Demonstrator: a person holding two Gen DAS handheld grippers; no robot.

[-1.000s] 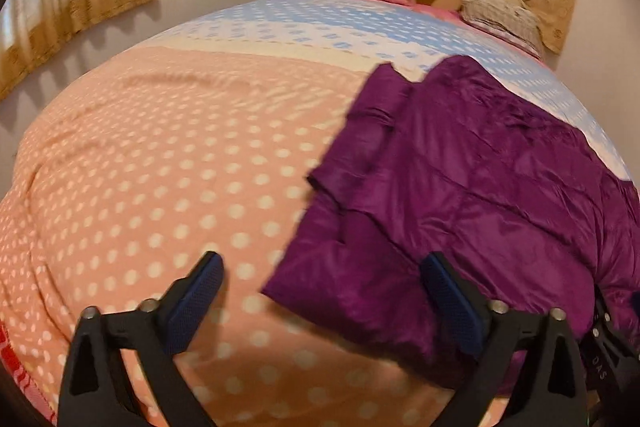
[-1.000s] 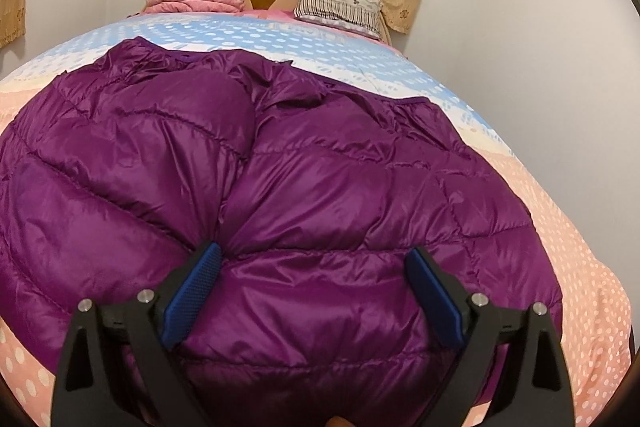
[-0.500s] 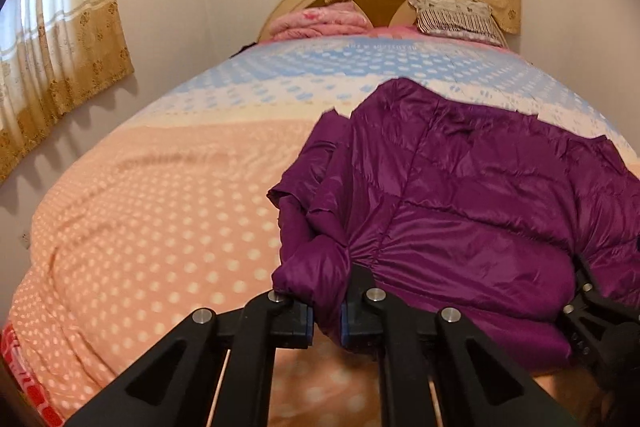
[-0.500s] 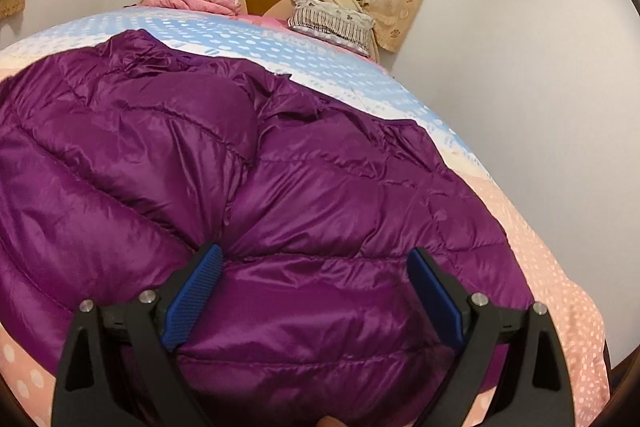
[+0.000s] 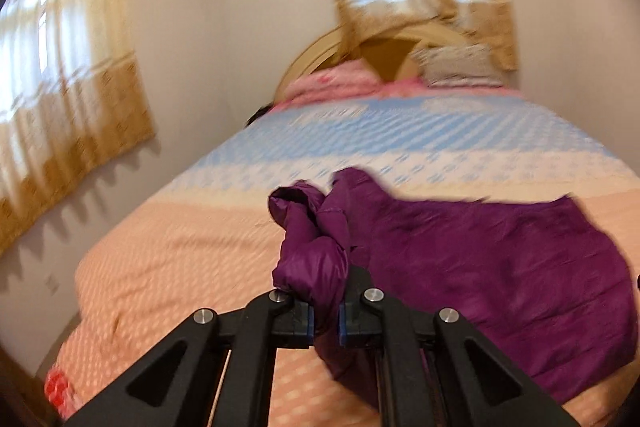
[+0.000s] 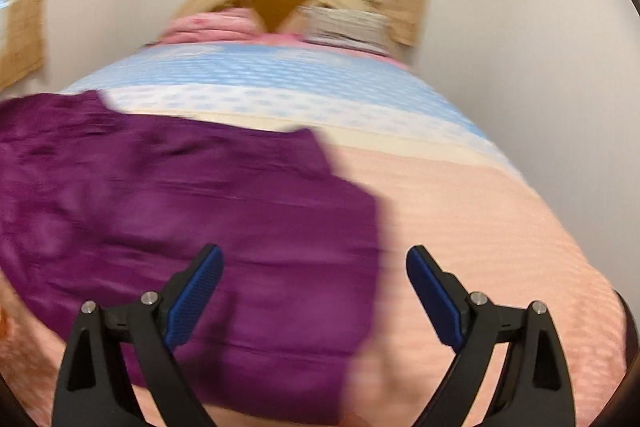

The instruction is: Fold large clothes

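Observation:
A purple quilted down jacket lies spread on the bed. My left gripper is shut on a bunched corner of the jacket, which rises off the bedspread as a crumpled fold. In the right wrist view the jacket fills the left and middle, blurred by motion. My right gripper is open above the jacket's right edge, with nothing pressed between its blue pads.
The bed has a dotted peach bedspread near me and a blue and white band farther off. A folded pink blanket and a striped pillow lie by the wooden headboard. Curtained windows and walls stand close on both sides.
My left gripper shut on the jacket's near left corner and lifted it, bunching the cloth. My right gripper, still open, slid right, so the jacket's right edge and bare bedspread now show.

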